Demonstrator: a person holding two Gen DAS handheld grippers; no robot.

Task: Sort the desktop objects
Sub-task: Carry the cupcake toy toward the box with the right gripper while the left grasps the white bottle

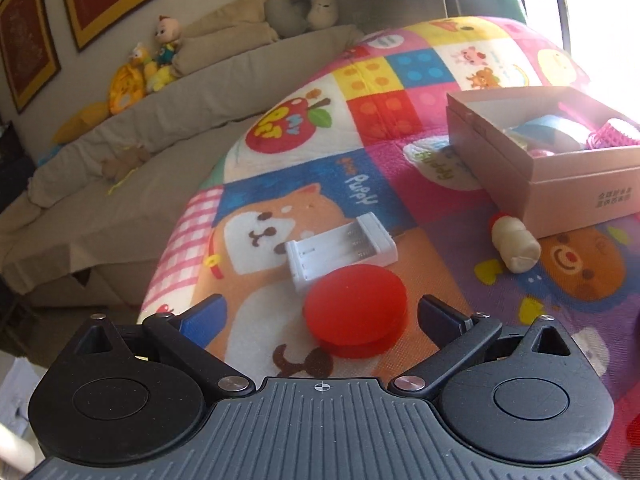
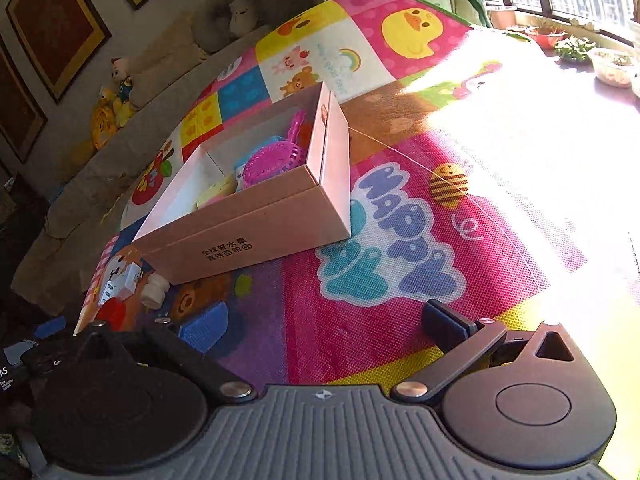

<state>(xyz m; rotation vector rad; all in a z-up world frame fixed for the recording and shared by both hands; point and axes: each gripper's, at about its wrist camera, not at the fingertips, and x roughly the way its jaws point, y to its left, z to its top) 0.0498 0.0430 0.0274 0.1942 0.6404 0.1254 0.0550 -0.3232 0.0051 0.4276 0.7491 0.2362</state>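
I see the red disc (image 1: 355,311) on the mat (image 1: 256,300), between my left tool's (image 1: 320,314) spread fingers; white charger (image 1: 340,249) touches it behind; box (image 1: 560,184) stands well right; right tool (image 2: 322,322) open, gripping nothing.

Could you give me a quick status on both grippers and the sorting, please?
Left hand-held gripper open, straddling red disc. Right hand-held gripper open, empty. Battery holder touches disc's far edge; box part-filled.
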